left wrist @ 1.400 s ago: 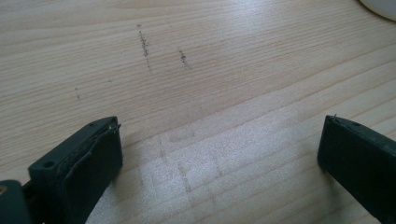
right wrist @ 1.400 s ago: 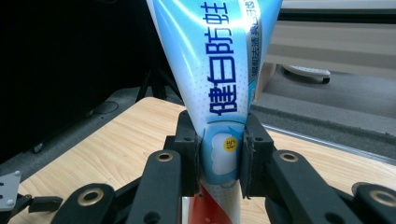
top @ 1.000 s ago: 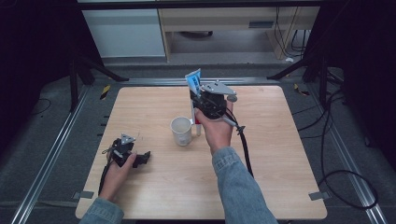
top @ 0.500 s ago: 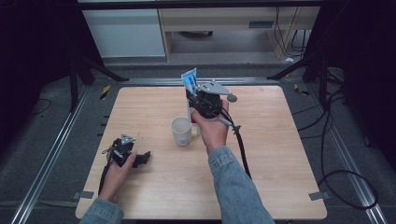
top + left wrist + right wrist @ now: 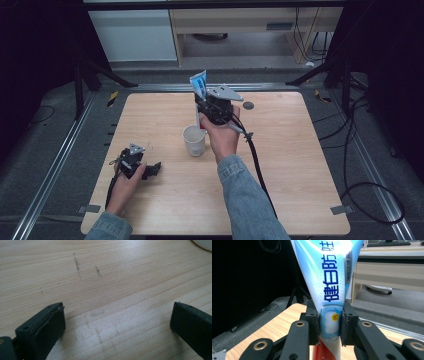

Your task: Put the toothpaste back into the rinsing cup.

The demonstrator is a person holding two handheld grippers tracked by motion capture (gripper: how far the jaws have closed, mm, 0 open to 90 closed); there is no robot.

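Right gripper view shows the right hand-held gripper [image 5: 329,326] clamping a toothpaste tube [image 5: 329,287] (above the worktop [image 5: 300,150], beside the white mug [image 5: 194,140]); lower it slowly, keeping it upright.

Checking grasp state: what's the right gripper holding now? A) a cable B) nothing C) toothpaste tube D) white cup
C: in the right gripper view the jaws of the right gripper pinch a blue-and-white toothpaste tube; the high view shows it held up beside the white cup.
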